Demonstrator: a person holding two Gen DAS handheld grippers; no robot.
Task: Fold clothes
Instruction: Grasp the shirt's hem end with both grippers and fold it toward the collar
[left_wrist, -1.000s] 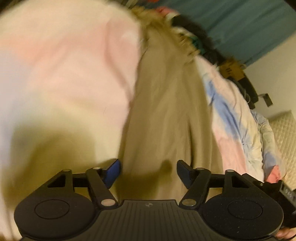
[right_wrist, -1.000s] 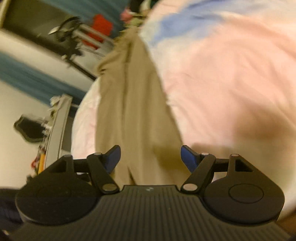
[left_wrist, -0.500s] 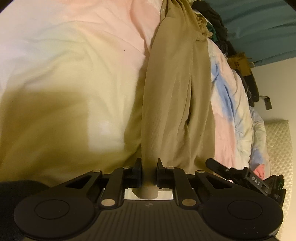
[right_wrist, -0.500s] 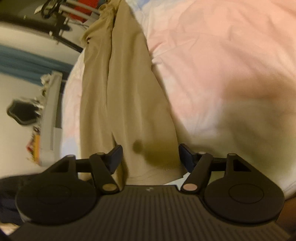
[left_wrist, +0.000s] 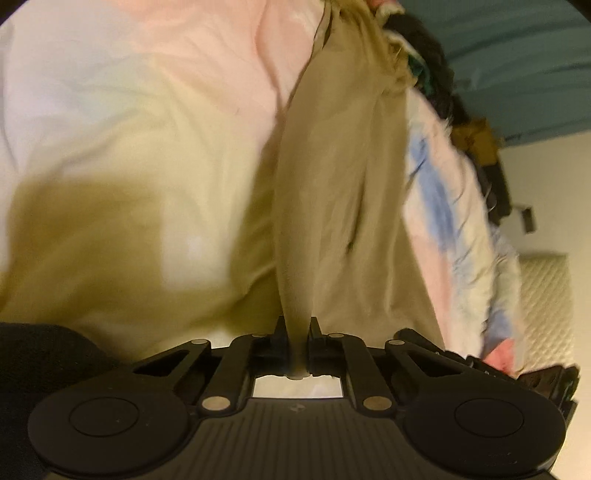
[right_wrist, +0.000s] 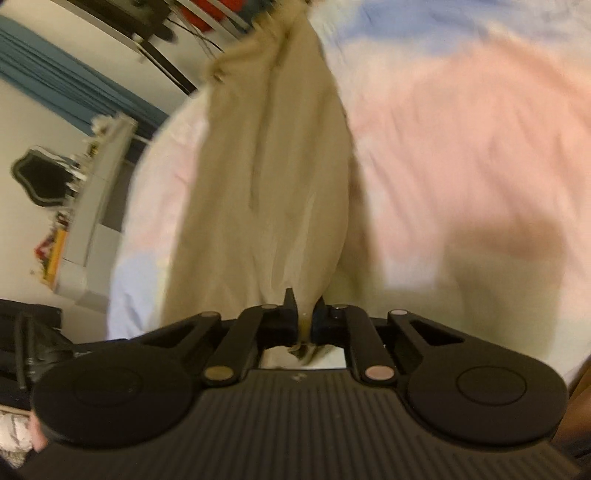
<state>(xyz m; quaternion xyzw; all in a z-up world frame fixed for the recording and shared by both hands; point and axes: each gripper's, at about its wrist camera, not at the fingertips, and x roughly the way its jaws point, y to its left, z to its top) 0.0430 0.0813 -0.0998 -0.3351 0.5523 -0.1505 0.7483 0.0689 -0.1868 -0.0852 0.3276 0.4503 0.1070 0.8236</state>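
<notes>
A long beige garment (left_wrist: 332, 177) lies stretched along a bed with a pastel pink, blue and cream sheet (left_wrist: 129, 122). My left gripper (left_wrist: 296, 332) is shut on the near edge of the cloth, which bunches into a narrow fold between the fingers. In the right wrist view the same beige garment (right_wrist: 273, 184) runs away from me, and my right gripper (right_wrist: 305, 314) is shut on its near end, with a bit of fabric poking out behind the fingers. The far end of the garment is rumpled near the bed's edge.
A pile of dark clothes (left_wrist: 424, 48) sits at the far end of the bed, before a teal curtain (left_wrist: 517, 55). A quilted headboard (left_wrist: 546, 295) shows at right. In the right wrist view a grey shelf (right_wrist: 92, 206) and a metal rack (right_wrist: 159, 22) stand beside the bed.
Both grippers went from open to shut on the garment's near end, the left first and the right after. The cloth is now pulled up off the sheet into folds.
</notes>
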